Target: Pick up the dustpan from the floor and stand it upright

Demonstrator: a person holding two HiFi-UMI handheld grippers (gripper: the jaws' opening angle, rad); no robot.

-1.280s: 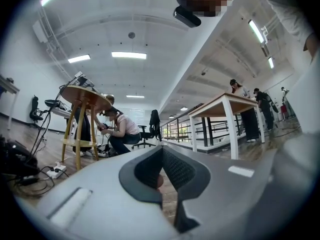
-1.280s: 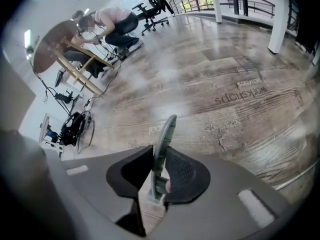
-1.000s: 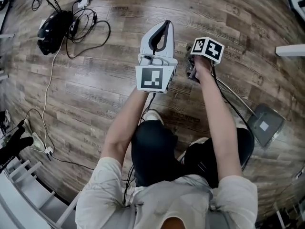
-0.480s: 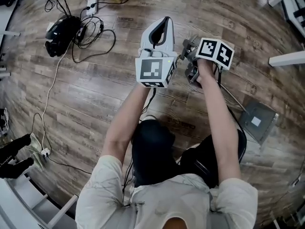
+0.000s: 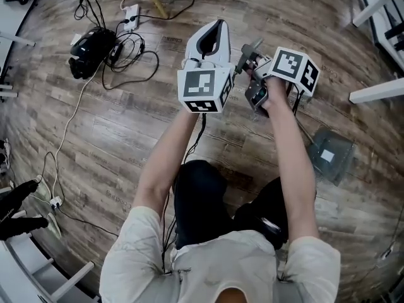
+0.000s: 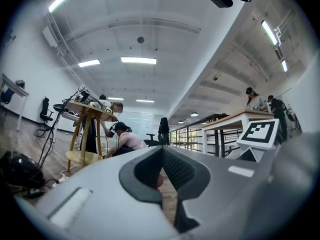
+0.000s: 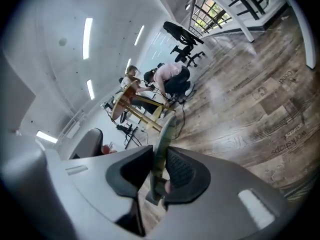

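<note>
While the right gripper [image 7: 160, 153] is clenched on the dustpan handle [image 7: 165, 131], a thin pale bar that runs up between its two dark pads, the left gripper [image 6: 161, 150] has its jaws closed on each other with nothing between them. From the head view, the two grippers are side by side in front of the person, near each other but apart. The left marker cube [image 5: 203, 88] and the right marker cube [image 5: 295, 68] both face up toward the camera.

The dustpan's grey pan [image 5: 327, 155], with a pale square patch on it, shows low at the right, just beside the person's right forearm [image 5: 287, 150] and far beneath the right gripper. Whether it touches the wood-plank floor [image 5: 95, 131] cannot be told.

Further out on the floor, at the upper left, a black bag [image 5: 91, 43] lies among looping cables [image 5: 136, 50]. A white power strip [image 5: 131, 16] lies just beyond it, near the leg of a wooden stool [image 5: 154, 4]. White furniture edges [image 5: 375, 93] reach in from the right.
</note>
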